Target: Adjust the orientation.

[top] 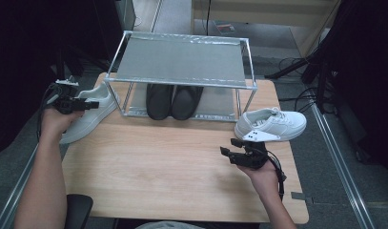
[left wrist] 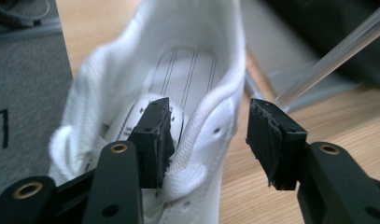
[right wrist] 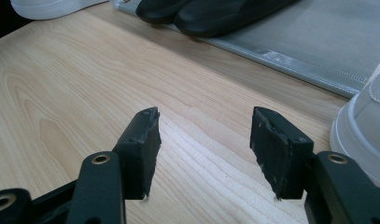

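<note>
Wooden worktop (top: 182, 167), white shoe (top: 89, 112) lying lengthwise, toe toward the near-left corner.
Left hand-held gripper (left wrist: 208, 135) straddles its side wall, unclenched; right hand-held gripper (right wrist: 204, 149) released.

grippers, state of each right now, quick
left gripper: open, jaws astride the left white shoe's collar wall, not pressing.
right gripper: open, empty, over table.

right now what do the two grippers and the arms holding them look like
Both grippers are black. The left gripper and right gripper each end in two blocky black pads with rough, chipped edges, on flat arms with brass-ringed holes. The right one carries a grey three-cornered plate dotted with dark holes. Black cables trail from each. Both forearms are bare, no sleeves.
</note>
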### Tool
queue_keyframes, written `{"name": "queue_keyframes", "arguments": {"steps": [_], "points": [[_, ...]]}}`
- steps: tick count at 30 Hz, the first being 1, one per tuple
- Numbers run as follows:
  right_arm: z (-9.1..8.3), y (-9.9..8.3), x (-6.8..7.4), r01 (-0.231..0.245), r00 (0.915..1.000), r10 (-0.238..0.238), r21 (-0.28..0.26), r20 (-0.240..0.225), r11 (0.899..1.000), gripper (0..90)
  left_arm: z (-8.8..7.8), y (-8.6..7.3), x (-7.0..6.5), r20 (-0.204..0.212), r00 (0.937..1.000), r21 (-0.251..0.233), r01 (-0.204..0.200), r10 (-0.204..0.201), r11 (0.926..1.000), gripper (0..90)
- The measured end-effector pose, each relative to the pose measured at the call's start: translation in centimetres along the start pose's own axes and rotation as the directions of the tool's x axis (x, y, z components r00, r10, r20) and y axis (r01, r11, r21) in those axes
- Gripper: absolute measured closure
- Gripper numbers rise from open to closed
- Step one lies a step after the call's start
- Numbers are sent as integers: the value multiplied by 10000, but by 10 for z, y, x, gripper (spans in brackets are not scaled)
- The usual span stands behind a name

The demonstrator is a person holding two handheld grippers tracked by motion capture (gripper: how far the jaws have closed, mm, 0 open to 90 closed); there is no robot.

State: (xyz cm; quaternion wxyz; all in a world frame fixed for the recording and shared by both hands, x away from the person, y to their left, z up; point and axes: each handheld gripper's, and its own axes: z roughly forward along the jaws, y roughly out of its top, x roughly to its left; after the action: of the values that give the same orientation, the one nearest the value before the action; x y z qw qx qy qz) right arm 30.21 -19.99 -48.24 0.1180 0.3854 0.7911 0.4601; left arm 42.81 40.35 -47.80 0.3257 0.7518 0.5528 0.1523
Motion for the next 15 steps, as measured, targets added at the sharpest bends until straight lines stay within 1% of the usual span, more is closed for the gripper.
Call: {"name": "queue_keyframes", "arguments": {"steps": [1, 2, 3, 6, 8, 9, 11, 13, 14, 15], "points": [[0, 0, 0, -14, 10000, 14, 6, -3, 10000, 440, 2, -1, -1, -111, 9998, -3, -177, 177, 9998, 505], [0, 0, 0, -22, 10000, 22, 16, -20, 10000, 444, 2, -2, -2, -188, 9994, -121, -308, 306, 9995, 507], [0, 0, 0, 2, 10000, -2, 3, -30, 10000, 445, 2, -3, -2, -262, 9989, -175, -388, 383, 9991, 513], [1, 0, 0, 28, 10000, -28, 53, -56, 10000, 445, 2, -4, -3, -190, 9987, -211, -487, 483, 9986, 548], [2, 0, 1, 24, 10000, -23, 86, -74, 10000, 446, 2, -5, -3, -192, 9983, -355, -561, 554, 9978, 575], [3, 0, 1, 50, 9999, -50, 71, -87, 10000, 446, 2, -5, -3, -153, 9984, -345, -553, 548, 9979, 593], [3, 1, 1, 53, 9999, -52, 84, -106, 10000, 446, 1, -5, -2, -26, 9991, -242, -417, 417, 9988, 622], [3, 0, 1, 58, 9999, -57, 90, -108, 9999, 446, -1, -4, -1, 250, 9997, -223, 67, -62, 9997, 666], [3, 0, 1, 56, 9999, -55, 79, -101, 10000, 447, -2, -4, 1, 412, 9988, -238, 260, -250, 9994, 693], [3, 0, 1, 36, 9999, -36, 66, -101, 10000, 448, -3, -4, 1, 475, 9982, -265, 391, -378, 9989, 714]]}}
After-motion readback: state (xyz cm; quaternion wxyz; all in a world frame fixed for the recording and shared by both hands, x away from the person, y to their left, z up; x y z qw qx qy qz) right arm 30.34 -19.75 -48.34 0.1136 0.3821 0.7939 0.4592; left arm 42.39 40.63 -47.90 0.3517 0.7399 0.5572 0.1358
